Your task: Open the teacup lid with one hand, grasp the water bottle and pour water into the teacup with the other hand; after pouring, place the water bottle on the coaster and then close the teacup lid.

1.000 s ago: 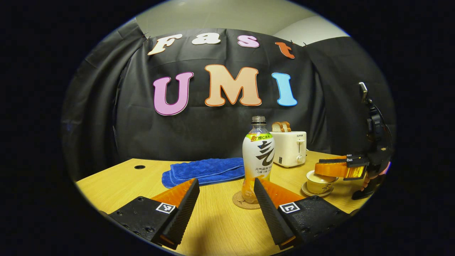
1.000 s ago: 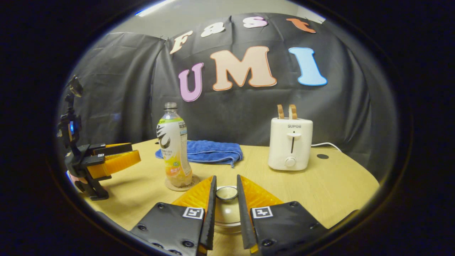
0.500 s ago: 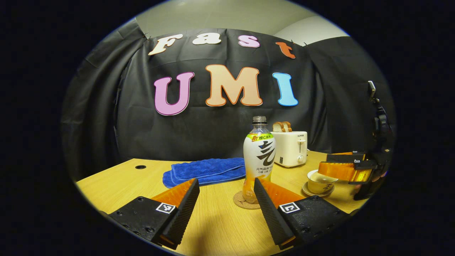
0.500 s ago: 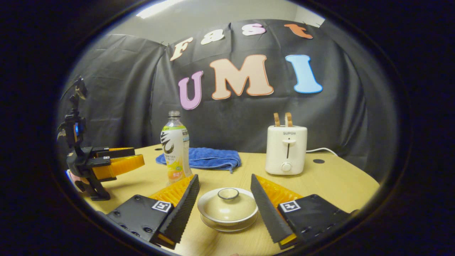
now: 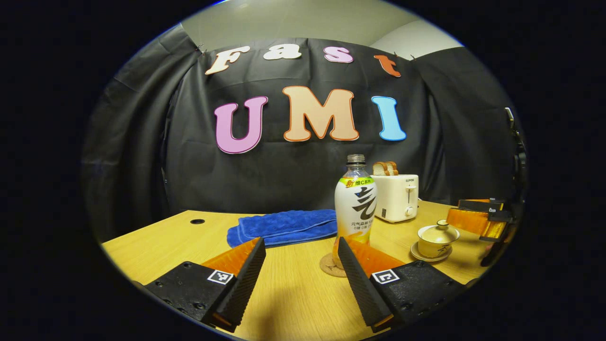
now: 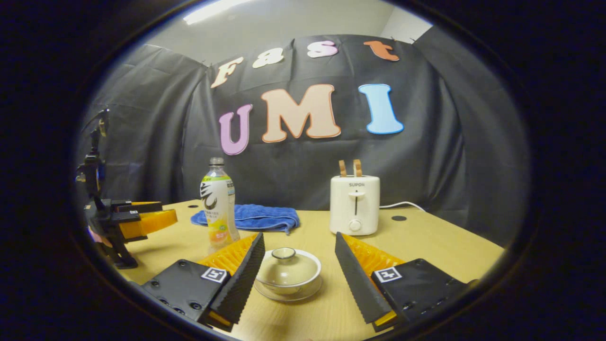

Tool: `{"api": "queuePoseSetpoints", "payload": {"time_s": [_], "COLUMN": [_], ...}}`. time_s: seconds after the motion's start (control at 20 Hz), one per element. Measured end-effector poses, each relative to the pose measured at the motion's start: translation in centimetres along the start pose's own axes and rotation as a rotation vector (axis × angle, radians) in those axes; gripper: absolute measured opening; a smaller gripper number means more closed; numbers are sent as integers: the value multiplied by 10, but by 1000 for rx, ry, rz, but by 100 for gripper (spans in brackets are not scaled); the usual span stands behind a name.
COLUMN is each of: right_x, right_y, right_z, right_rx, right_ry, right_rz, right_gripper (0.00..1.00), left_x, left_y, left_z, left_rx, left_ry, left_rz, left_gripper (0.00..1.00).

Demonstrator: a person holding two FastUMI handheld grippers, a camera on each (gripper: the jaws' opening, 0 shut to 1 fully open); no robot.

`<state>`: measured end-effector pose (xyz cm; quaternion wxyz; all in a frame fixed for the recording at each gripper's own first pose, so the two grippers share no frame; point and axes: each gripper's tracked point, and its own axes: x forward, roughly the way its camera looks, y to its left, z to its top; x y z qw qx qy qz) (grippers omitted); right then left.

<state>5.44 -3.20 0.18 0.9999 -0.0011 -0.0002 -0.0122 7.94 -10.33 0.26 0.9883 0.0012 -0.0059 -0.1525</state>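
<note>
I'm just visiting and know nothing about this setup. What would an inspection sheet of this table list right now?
Surface: wooden table, with cable holes.
Job's things: water bottle upright on cork coaster; teacup on its saucer, lid on.
Clutter: folded blue towel; white toaster with two bread slices.
Grippers: left gripper open, short of the bottle; right gripper open, fingers either side of the teacup, not touching.
Cables: white cord behind the toaster.
Surroundings: black cloth wall.
</note>
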Motion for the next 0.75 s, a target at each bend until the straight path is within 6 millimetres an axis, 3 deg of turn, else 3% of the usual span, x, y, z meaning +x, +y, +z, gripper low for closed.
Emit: {"api": "queuePoseSetpoints", "payload": {"time_s": [0.35,0.55,0.75], "right_x": [-26,-32,-32], "right_y": [-39,-46,-46], "right_z": [2,2,2], "right_rx": [-2,-3,-3], "right_ry": [-7,-9,-9], "right_rz": [-197,-231,-231], "right_gripper": [99,99,99], "left_x": [-16,-21,-19], "left_y": [21,29,23], "left_z": [-4,-4,-3], "left_rx": [-2,-3,-3], "left_ry": [7,6,5], "left_rz": [131,176,150], "left_gripper": [90,90,90]}}
